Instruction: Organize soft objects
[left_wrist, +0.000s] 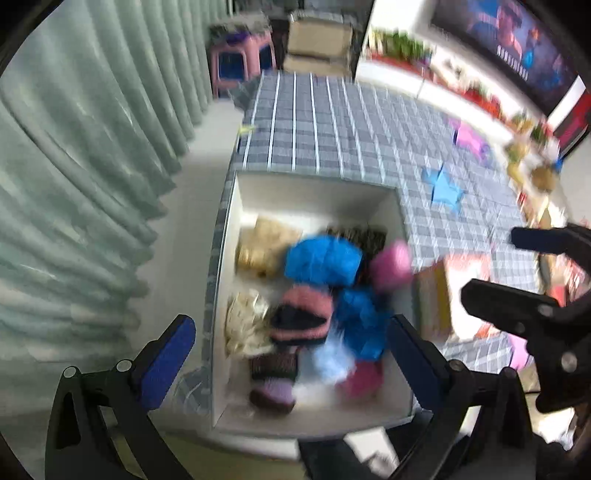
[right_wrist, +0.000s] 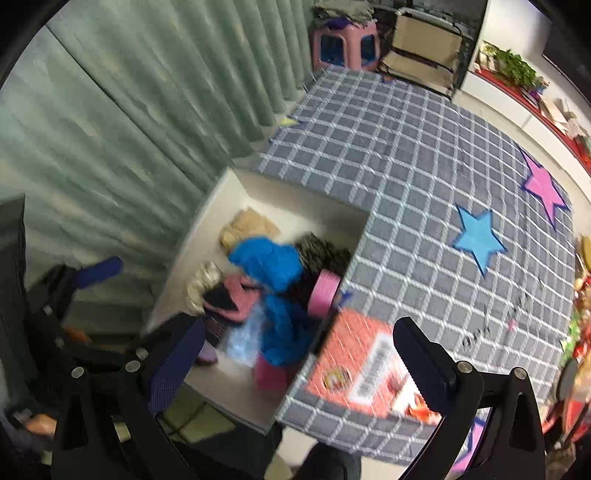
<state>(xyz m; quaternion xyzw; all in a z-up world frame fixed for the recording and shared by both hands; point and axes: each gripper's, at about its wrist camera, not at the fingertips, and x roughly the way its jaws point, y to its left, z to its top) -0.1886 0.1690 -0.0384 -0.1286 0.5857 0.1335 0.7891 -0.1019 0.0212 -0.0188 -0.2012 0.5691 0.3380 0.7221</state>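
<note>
While both tools gape empty, the left tool (left_wrist: 291, 363) hangs over soft items (left_wrist: 323, 260) heaped in the white box (left_wrist: 314, 192); rightward, the right tool (right_wrist: 299, 360) straddles its rim, risking a snag.

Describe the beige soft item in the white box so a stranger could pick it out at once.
Find the white box set against the grey checked tablecloth. Look in its far corner on the curtain side, beyond the bright blue bundle. The beige item there is the only tan, sandy-coloured piece.

One white box (right_wrist: 236, 184) – two stars (right_wrist: 479, 240) (blue, pink), one red carton (right_wrist: 351, 354), two claws (left_wrist: 291, 354).
</note>
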